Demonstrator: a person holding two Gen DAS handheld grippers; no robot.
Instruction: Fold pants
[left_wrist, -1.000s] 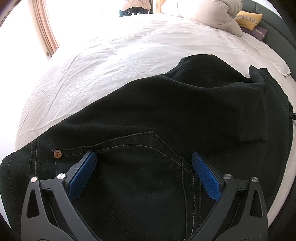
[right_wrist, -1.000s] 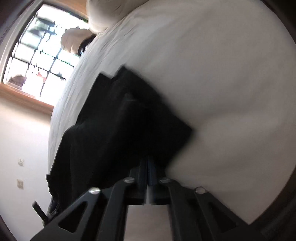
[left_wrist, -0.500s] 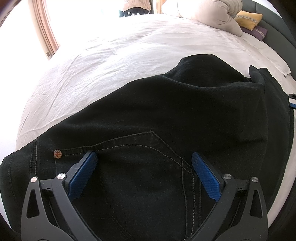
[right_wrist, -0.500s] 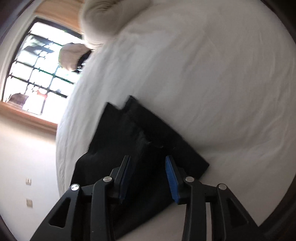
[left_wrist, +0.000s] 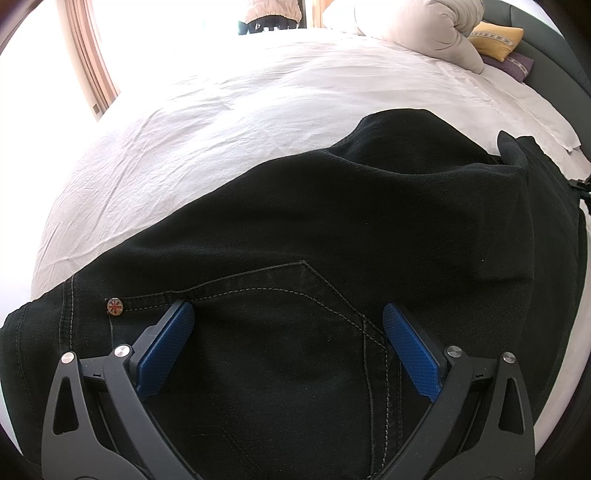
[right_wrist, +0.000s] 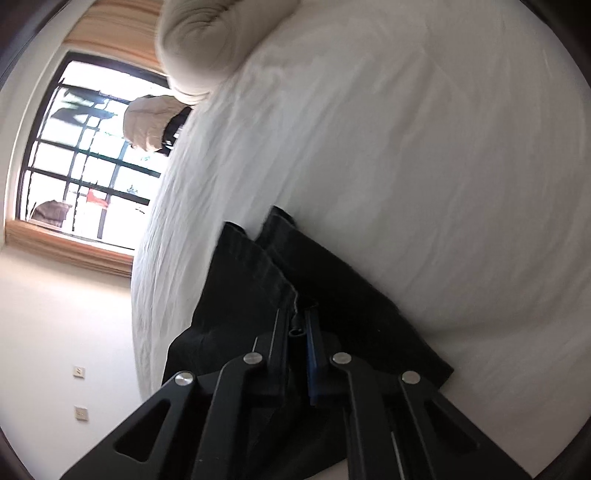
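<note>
Black jeans lie across the white bed sheet, folded, with a back pocket and a small rivet near the camera. My left gripper hovers open just over the pocket, its blue pads spread wide with nothing gripped. In the right wrist view the leg ends of the jeans lie stacked on the sheet. My right gripper is closing, its jaws almost together, and a bit of the hem is pinched between them.
A rolled white duvet, a yellow pillow and a purple one lie at the head of the bed. A person stands beyond the far side. A window and wall sockets lie past the bed's edge.
The right gripper, shut a second ago, opened over the leg ends, drew back a little and closed again on the hem. The left gripper and the jeans under it have not moved.
</note>
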